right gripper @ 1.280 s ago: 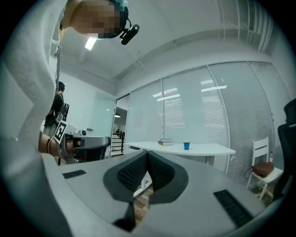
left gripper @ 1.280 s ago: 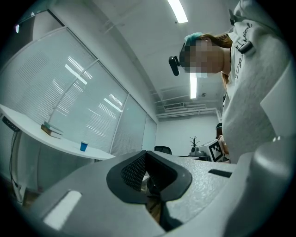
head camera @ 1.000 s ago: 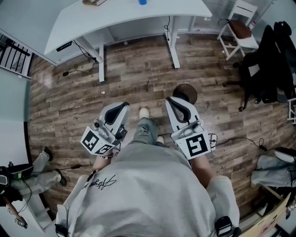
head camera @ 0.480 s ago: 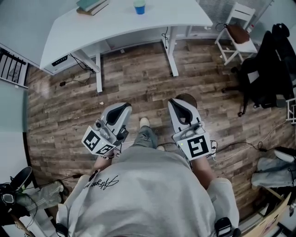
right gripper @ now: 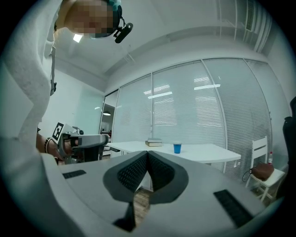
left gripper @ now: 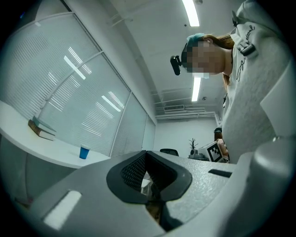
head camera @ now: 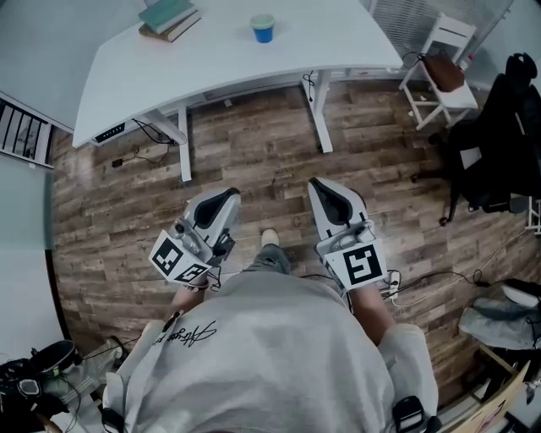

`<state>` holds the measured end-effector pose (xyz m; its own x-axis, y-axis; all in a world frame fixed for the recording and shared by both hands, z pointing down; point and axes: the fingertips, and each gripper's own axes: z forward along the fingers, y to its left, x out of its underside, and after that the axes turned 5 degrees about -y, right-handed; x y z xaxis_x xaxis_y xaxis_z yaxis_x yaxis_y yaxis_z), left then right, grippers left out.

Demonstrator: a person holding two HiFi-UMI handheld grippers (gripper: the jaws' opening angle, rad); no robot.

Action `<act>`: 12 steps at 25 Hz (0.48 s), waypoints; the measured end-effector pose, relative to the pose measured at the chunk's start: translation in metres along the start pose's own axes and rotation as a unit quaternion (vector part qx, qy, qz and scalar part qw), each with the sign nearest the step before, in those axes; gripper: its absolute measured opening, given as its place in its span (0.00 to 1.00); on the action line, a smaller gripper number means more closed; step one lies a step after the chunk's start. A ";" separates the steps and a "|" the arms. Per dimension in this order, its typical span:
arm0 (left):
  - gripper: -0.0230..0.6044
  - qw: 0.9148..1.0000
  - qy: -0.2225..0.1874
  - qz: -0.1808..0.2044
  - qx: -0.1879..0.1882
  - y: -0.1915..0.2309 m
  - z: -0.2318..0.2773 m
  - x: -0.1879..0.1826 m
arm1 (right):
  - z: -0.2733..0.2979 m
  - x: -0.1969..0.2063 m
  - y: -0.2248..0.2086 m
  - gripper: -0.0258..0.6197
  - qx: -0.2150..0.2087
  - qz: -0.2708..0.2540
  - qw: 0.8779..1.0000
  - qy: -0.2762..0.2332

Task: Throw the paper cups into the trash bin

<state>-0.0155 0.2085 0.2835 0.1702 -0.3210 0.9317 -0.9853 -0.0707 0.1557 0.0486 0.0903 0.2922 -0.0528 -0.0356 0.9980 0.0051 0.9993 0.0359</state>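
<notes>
A blue paper cup (head camera: 263, 28) stands upright on the white desk (head camera: 228, 52) at the far side of the room. It also shows in the left gripper view as the cup (left gripper: 84, 152) and in the right gripper view as the cup (right gripper: 177, 148). My left gripper (head camera: 225, 199) and right gripper (head camera: 323, 188) hang side by side over the wooden floor, well short of the desk. Both point toward it. The left gripper (left gripper: 146, 156) has its jaws together with nothing between them. The right gripper (right gripper: 147, 155) is shut and empty too. No trash bin shows.
Stacked books (head camera: 170, 17) lie on the desk left of the cup. Desk legs (head camera: 319, 110) stand ahead. A white chair (head camera: 439, 72) and a dark draped chair (head camera: 499, 135) are at the right. Cables (head camera: 439, 275) run over the floor at the right.
The desk has come further into the head view, and the cup and books now show whole. A dark round thing beside the right gripper has gone out of sight. Both grippers stay shut.
</notes>
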 end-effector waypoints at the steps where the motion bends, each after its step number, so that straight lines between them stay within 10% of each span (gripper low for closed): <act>1: 0.04 1.000 0.000 0.002 0.001 0.007 0.003 -0.002 | 0.007 0.000 -0.003 0.05 0.000 0.002 1.000 0.002; 12: 0.04 0.999 0.005 0.016 0.027 0.086 0.026 -0.016 | 0.085 -0.007 -0.031 0.06 0.019 0.010 0.999 -0.029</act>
<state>-0.1022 0.1834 0.2731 0.1375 -0.3142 0.9394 -0.9880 -0.1106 0.1076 -0.0359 0.0599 0.2799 -0.1099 -0.0157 0.9938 -0.0319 0.9994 0.0122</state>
